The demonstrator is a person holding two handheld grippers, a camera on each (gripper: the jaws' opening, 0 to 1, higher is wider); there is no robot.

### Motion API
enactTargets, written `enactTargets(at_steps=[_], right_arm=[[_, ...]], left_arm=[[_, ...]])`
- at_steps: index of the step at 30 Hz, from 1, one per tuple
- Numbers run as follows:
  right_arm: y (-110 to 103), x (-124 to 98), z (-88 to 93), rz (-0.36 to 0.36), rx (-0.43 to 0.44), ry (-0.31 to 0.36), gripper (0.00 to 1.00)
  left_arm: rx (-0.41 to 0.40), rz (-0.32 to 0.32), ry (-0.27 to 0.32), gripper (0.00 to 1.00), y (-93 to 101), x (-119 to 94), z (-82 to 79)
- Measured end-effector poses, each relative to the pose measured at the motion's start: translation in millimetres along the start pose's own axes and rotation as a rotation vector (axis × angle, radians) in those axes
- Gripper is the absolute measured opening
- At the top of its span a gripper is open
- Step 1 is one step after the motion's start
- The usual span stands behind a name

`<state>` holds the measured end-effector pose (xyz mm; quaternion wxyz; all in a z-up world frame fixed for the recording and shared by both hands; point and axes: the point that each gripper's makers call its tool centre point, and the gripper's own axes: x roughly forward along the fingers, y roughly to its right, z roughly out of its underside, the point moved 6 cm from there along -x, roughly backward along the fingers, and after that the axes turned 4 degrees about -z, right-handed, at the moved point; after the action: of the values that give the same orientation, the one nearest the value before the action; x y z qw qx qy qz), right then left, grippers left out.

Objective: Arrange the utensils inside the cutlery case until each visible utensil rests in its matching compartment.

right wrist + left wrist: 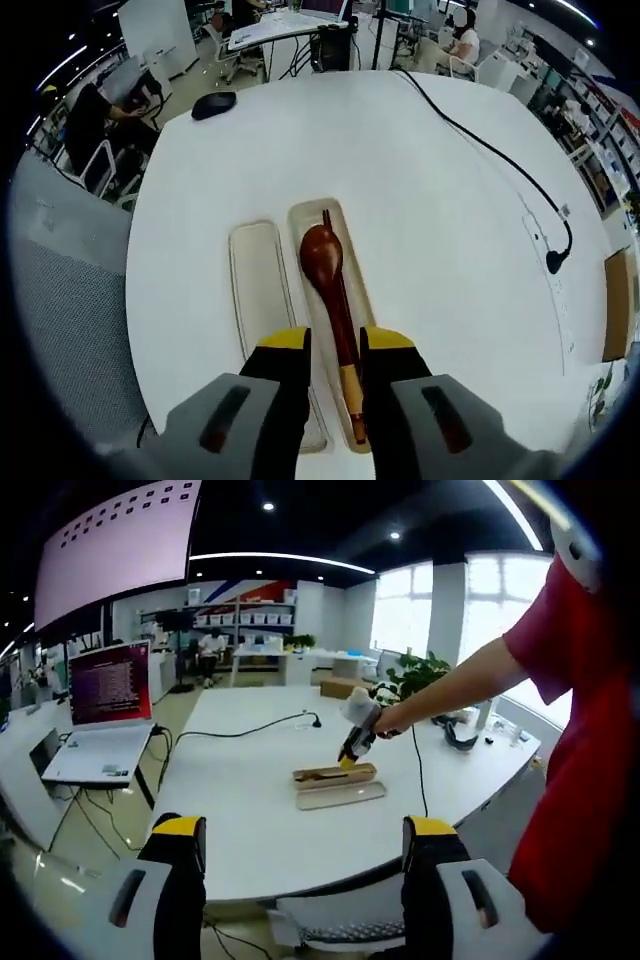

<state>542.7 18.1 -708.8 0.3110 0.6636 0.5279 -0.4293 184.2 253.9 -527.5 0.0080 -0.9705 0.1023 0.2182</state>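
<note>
A wooden cutlery case [362, 300] lies open on the white table, and its pale lid [258, 290] lies beside it on the left. A dark red-brown spoon [322, 262] with a lighter handle end lies lengthwise in the case, with a thin stick tip showing past its bowl. My right gripper [335, 342] hovers over the case. Its jaws stand a narrow gap apart on either side of the spoon handle, and case floor shows on both sides of it. In the left gripper view, the case [334, 774] and lid [340, 796] sit mid-table, with the right gripper [350, 756] tipped down onto them. My left gripper [305, 825] is open wide, well back from the table edge.
A black mouse [213, 103] and a black cable ending in a plug [555, 262] lie on the table [420, 180]. A laptop [105, 710] stands on a side desk to the left. The person's arm and red sleeve [570, 710] reach in from the right. A mesh chair [70, 300] is by the table.
</note>
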Motion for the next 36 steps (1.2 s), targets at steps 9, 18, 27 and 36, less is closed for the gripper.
enactTargets(at_steps=[9, 18, 27, 36], right_arm=[[-27, -26, -6.3, 0.056, 0.148, 0.184, 0.30], [-32, -43, -0.6, 0.082, 0.145, 0.234, 0.37], [-25, -65, 8.5, 0.179, 0.155, 0.303, 0.44], [-57, -105, 15.4, 0.254, 0.147, 0.425, 0.53]], left_arm=[[-0.007, 0.037, -0.009, 0.79, 5.4, 4, 7.4], [-0.021, 0.058, -0.017, 0.82, 6.1, 8, 4.7], [-0.031, 0.081, -0.006, 0.75, 3.8, 10, 4.8], [-0.066, 0.028, 0.088, 0.82, -8.9, 4, -18.0]])
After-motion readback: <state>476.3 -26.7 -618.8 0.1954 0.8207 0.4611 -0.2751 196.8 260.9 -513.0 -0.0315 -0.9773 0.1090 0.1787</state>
